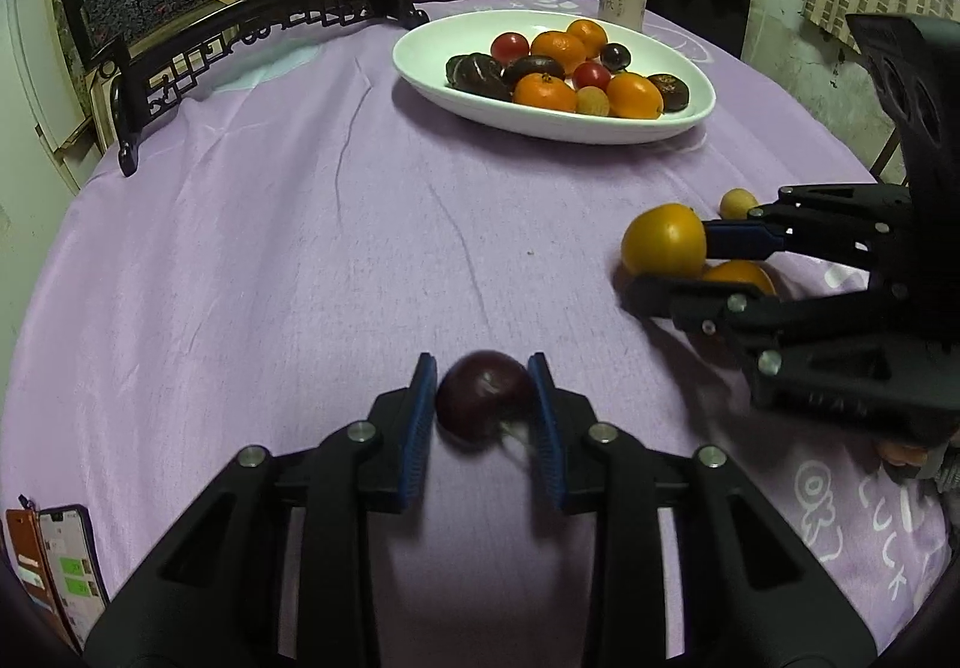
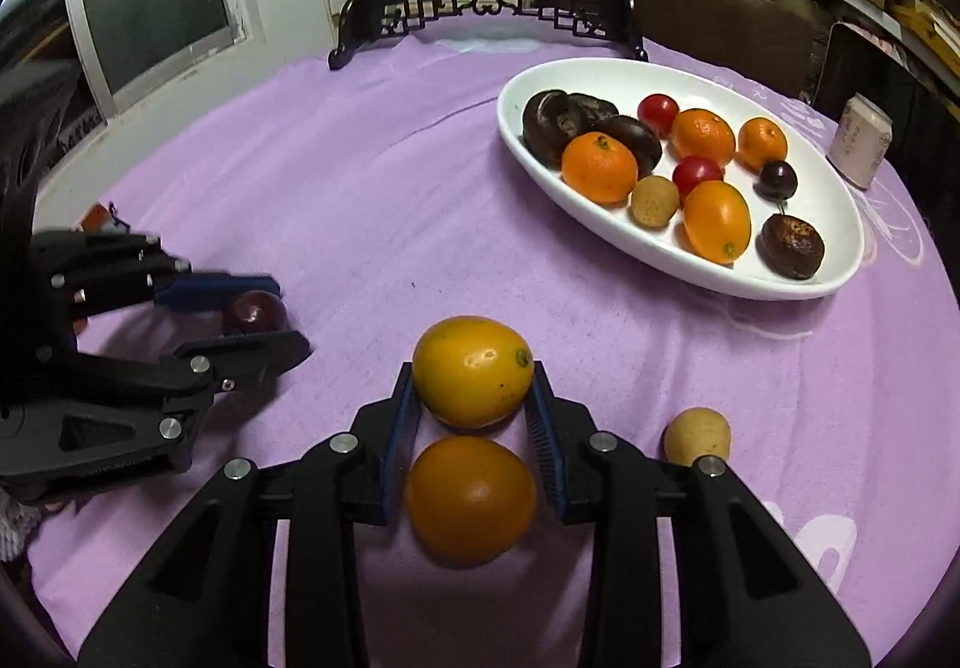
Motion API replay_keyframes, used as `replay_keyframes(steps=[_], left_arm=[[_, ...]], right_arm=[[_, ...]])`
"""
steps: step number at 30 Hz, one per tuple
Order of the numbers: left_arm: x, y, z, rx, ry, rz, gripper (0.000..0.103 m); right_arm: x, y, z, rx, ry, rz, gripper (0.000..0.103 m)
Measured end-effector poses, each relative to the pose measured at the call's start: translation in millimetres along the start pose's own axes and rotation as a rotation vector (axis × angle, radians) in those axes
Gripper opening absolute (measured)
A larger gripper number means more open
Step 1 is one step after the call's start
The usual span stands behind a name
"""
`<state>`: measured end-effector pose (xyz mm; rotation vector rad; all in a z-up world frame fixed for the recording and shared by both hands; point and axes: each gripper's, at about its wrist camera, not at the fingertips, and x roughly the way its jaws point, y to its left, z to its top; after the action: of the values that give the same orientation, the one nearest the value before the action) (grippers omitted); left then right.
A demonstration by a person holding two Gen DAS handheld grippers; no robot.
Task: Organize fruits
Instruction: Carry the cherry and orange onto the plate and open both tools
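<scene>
Purple cloth (image 1: 270, 248) carried loose fruit; left gripper (image 1: 483, 398) pinched a dark plum (image 1: 483, 395) at lower centre, right gripper (image 2: 471, 392) clasped a yellow-orange fruit (image 2: 471, 368), presumably destined for the white dish (image 2: 840, 224) upper right.

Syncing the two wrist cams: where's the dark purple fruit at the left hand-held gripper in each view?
Left wrist view: dark purple fruit sits bottom centre, between the left hand-held gripper fingers.
Right wrist view: the same fruit shows at mid-left, between that hand-held gripper's fingers seen side-on.
Shared landmark: the white oval dish of fruit, upper right of centre in both.
</scene>
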<state>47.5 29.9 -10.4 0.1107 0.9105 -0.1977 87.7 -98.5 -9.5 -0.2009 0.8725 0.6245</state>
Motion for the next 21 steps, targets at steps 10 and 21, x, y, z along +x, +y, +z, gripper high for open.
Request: replay_keyframes(steps=[10,21], left_arm=[[-17,-3,31,-0.002,-0.084,0.003,0.031],[32,-32,150,0.009,-0.164,-0.013,0.031]], right_arm=[[-45,-27,6,0.130,-0.136,0.026,0.036],[-42,-109,55,0.274,-0.198,-0.135,0.036]])
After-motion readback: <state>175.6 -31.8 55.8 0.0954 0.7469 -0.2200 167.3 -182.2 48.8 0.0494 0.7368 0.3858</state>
